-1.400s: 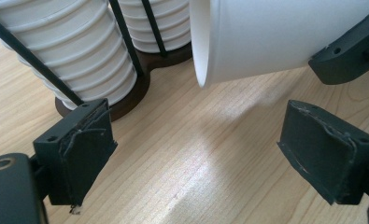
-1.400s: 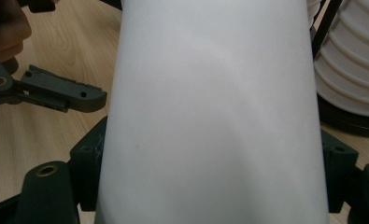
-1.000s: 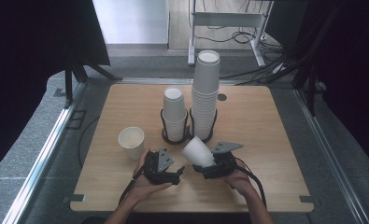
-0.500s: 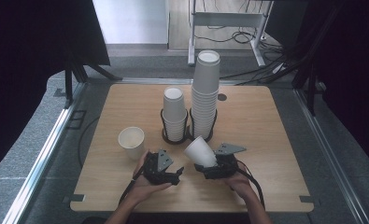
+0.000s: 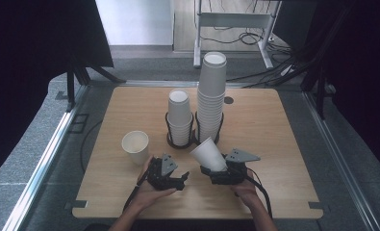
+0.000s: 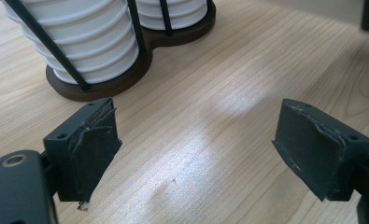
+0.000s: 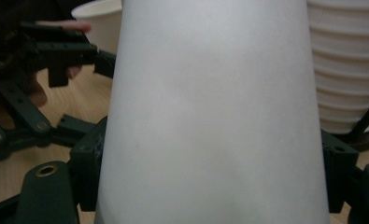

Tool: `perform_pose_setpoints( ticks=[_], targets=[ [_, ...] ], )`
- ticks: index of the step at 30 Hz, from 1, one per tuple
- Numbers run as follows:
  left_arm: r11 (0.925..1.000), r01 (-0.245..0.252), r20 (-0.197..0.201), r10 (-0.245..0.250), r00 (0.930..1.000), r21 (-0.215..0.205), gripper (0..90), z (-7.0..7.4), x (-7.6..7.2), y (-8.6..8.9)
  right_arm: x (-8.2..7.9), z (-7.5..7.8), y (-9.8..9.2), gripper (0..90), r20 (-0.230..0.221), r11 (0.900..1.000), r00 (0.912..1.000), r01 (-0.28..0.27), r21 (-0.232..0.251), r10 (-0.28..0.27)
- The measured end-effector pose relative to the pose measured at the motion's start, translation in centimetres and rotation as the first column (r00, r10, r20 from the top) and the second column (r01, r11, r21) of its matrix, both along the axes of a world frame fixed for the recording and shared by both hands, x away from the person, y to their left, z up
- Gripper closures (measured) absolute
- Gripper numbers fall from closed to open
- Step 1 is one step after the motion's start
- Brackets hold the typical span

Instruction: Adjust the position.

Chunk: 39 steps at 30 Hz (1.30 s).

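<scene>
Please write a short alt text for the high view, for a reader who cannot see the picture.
A person at a wooden table holds a gripper in each hand: the right gripper grips a tilted white paper cup, while the left gripper is open with nothing between its jaws. Behind them, two stacks of cups stand in a dark holder, and a single cup stands upright at the left.

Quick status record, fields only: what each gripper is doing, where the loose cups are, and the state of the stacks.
right gripper: jaws shut on a white paper cup, tilted, mouth up and left
left gripper: jaws apart with nothing between them, just been closing, low over the table
single cup: upright on the table, left of the left gripper
short stack: in the wire holder's left ring
tall stack: in its right ring
</scene>
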<state>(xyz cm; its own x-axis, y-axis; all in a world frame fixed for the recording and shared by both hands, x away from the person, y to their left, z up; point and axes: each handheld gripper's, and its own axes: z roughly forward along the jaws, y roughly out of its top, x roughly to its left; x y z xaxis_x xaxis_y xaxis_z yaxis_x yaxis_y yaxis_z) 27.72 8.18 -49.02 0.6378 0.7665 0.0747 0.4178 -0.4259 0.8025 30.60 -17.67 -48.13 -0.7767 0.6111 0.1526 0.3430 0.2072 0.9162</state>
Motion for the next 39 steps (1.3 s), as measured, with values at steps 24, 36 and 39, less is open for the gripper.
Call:
perform_pose_setpoints(
  ticks=[24,36,39],
  targets=[
    [0.9656,0.021,-0.044,-0.033,0.9985,-0.259,14.4,1.4,0.1,1.4,-1.3,0.7,-0.5,20.6,0.14,0.992,0.99,-0.002,0.126,-0.016],
    [0.8865,0.058,-0.109,-0.121,0.9867,-0.459,12.4,2.1,0.7,2.0,-1.6,0.3,-0.1,20.6,0.171,0.993,0.9852,-0.004,0.121,-0.017],
    [0.8504,0.064,-0.127,-0.152,0.9802,-0.522,11.7,2.2,0.9,2.0,-1.7,0.2,0.2,20.6,0.185,0.994,0.9827,-0.008,0.109,-0.012]
  ],
)
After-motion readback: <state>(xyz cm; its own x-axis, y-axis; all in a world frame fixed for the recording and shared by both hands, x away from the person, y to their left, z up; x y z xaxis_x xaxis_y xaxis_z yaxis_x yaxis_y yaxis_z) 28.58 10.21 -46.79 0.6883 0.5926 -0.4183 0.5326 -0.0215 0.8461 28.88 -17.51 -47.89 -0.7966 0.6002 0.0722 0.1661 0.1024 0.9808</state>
